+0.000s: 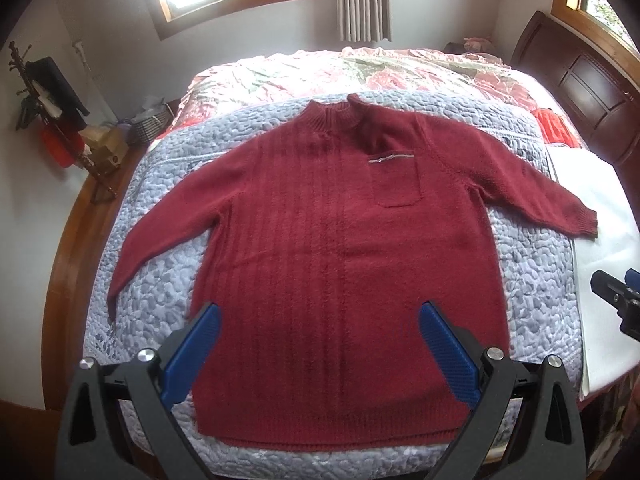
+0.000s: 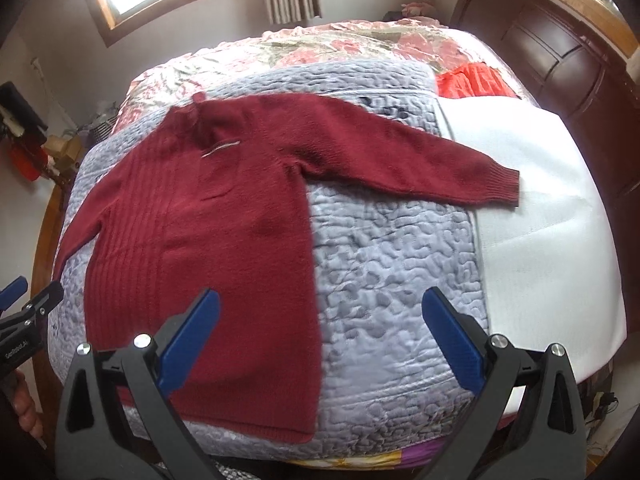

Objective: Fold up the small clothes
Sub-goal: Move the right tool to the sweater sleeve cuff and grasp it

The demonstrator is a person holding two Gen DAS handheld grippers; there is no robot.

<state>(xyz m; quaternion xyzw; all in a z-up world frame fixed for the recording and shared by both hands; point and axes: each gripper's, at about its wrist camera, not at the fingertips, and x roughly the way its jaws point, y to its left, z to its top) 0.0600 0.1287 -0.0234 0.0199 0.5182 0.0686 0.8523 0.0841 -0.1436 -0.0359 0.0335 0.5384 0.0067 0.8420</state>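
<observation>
Dark red knitted sweater with high ribbed collar and small zipped chest pocket [image 1: 340,248] lies flat, front up, on the grey quilted blanket [image 1: 160,280] spread over the bed, hem toward the near edge, collar toward the far edge. Both sleeves out to the sides and angled down. Right sleeve cuff [image 2: 506,186] rests on the white cloth [image 2: 540,200] at the right side of the bed; left sleeve runs toward the left edge of the blanket.

Progress, as judged: no fold made yet. Body fully spread, sleeves unfolded, hem flat. Everything is left: sleeves in, sides over, then halving top to bottom.

Left gripper [image 1: 320,348] hangs above the hem, blue-padded jaws spread wide, holding nothing. Right gripper [image 2: 320,336] sits off the sweater's right side over bare blanket, jaws likewise spread and empty. Part of the person's hand [image 2: 26,412] shows at the lower left of the right wrist view.

Around: flowered pink bedspread [image 1: 320,72] beyond the collar, bright orange-red crumpled cloth [image 2: 472,80] near the far right corner, dark wooden headboard [image 1: 580,92] at right. Coat stand with hanging clothes [image 1: 44,92] on the floor at left, off the bed.

Nothing lies on the sweater. The white cloth under the cuff could drag along if that sleeve is lifted carelessly.
</observation>
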